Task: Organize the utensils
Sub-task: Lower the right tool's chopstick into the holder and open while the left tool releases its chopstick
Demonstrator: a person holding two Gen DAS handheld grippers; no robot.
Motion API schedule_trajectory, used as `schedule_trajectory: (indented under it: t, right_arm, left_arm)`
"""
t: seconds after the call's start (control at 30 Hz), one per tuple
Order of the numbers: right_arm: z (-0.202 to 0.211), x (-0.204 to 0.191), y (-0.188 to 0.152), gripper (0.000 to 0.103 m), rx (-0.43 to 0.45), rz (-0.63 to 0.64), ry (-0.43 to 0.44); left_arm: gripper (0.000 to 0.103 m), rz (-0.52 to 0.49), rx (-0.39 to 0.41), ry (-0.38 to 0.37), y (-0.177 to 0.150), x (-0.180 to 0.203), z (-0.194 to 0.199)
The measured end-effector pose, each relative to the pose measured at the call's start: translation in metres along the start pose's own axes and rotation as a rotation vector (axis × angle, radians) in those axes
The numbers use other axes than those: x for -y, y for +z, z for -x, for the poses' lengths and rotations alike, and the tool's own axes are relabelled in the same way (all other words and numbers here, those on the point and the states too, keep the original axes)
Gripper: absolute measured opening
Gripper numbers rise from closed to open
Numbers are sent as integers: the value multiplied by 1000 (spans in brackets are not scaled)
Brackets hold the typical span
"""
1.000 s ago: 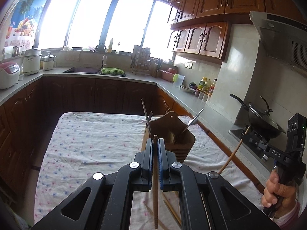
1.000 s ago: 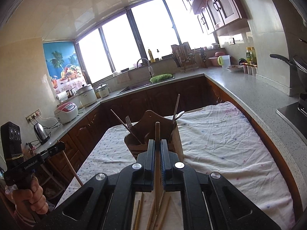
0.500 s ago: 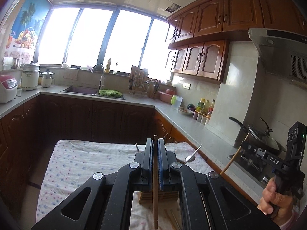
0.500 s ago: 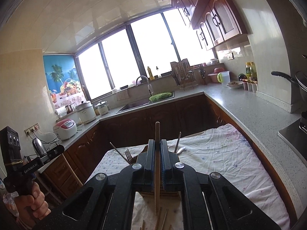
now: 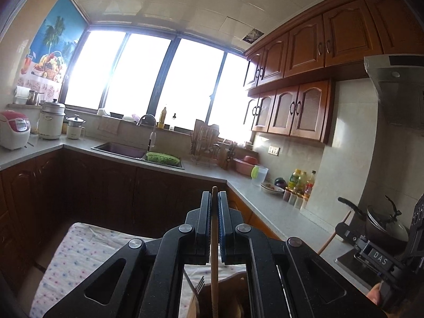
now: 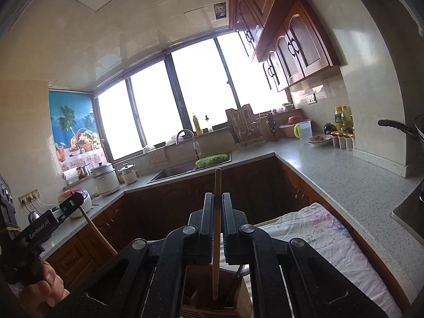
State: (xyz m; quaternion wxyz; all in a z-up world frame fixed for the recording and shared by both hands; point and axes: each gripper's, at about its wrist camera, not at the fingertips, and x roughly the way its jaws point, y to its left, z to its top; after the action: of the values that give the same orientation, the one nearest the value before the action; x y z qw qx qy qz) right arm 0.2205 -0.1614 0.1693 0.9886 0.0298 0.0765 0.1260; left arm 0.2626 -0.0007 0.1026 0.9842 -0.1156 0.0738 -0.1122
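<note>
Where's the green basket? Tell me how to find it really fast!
Look at the big bright window, then drop down to the sink in the grey counter under it. The green basket sits at the sink's right end, beside the curved tap. It is the only green, holey thing there; the pots further left are white.

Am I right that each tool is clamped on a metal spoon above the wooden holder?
Not quite. Each tool holds a wooden chopstick, not a metal spoon. The left tool grips one chopstick in the left wrist view; the right tool grips another above the wooden holder.
</note>
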Motion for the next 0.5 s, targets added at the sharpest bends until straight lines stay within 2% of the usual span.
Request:
schedule_trajectory:
  t: [0.13,0.3,0.5]
  right_arm:
    - [-15,5,-21,5,-13,11,-14]
    - [-30,15,-49,5,-53,9,-36]
    - [-44,28,-71,5,-123,-19,-53]
  left_arm:
    - [3,7,-26,30,-36,-3,-27]
    - [3,25,-101,54,-68,-10,-54]
    - [5,24,-151,59,-73,-14,-75]
